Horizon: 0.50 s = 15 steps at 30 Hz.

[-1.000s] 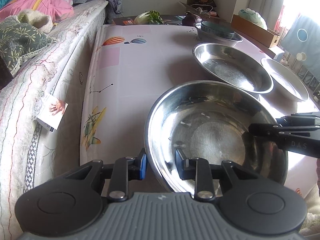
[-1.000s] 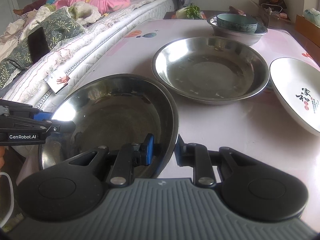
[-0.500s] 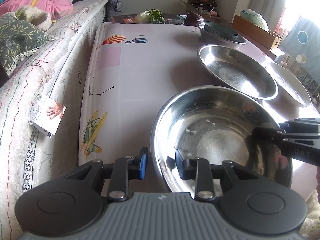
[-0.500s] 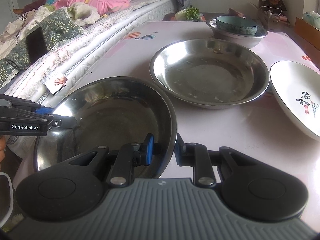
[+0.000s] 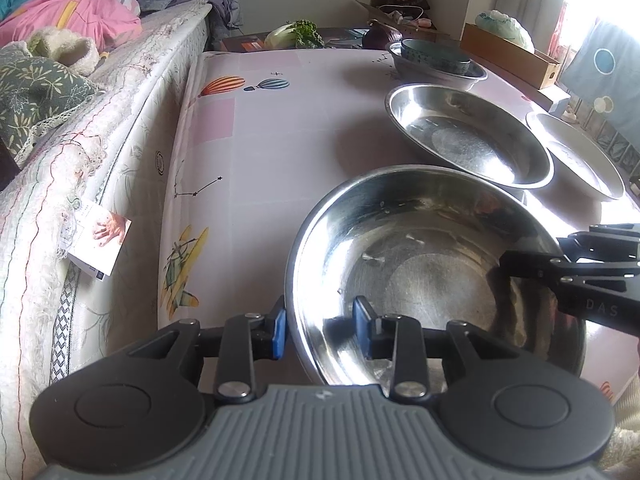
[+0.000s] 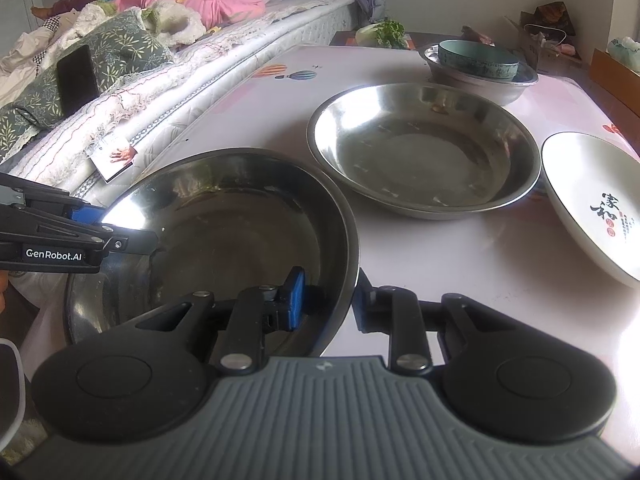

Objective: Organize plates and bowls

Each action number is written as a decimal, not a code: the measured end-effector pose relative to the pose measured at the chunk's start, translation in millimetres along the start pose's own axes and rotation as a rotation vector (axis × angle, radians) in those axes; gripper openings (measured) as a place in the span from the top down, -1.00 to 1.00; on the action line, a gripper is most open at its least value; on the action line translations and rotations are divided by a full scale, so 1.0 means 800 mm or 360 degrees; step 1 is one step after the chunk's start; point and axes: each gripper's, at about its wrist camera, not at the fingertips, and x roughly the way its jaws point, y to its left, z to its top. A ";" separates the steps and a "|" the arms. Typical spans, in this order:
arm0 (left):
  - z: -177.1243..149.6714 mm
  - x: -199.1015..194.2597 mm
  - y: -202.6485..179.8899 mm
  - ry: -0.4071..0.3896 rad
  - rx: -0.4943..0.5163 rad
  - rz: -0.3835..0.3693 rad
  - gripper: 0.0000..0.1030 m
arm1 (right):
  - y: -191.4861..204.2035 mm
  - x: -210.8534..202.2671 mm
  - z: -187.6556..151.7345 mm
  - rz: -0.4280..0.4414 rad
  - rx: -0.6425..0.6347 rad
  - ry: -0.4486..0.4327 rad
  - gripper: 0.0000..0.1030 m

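Steel bowl (image 5: 432,268), round, shallow and shiny, is seen at the counter's (image 5: 280,152) near edge, overhanging it slightly. Bare patterned cloth lies open toward the left edge, against the bed (image 5: 100,128). A steel pan (image 6: 424,152) sits just behind, a white plate (image 6: 596,200) at the right edge. The bowl's rim is straddled by the left claw (image 5: 320,330), slightly apart, and by the right claw (image 6: 328,300), which is opening.

We read "GenRobot.AI" in white on the black arm of the left hand-held gripper (image 6: 120,236), the letters "DAS" on the right hand-held gripper (image 5: 516,264), black brush characters with small red seals, not legible to us, inside the white plate (image 6: 592,200)
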 end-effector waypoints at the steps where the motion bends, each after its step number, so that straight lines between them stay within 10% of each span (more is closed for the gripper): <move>1: 0.000 -0.001 0.000 -0.0001 -0.0004 -0.0002 0.35 | 0.000 -0.001 0.000 0.0003 0.0005 -0.0003 0.53; 15: 0.001 -0.013 0.001 -0.0024 -0.0030 0.0000 0.35 | 0.002 -0.014 0.004 0.0005 0.0003 -0.0045 0.53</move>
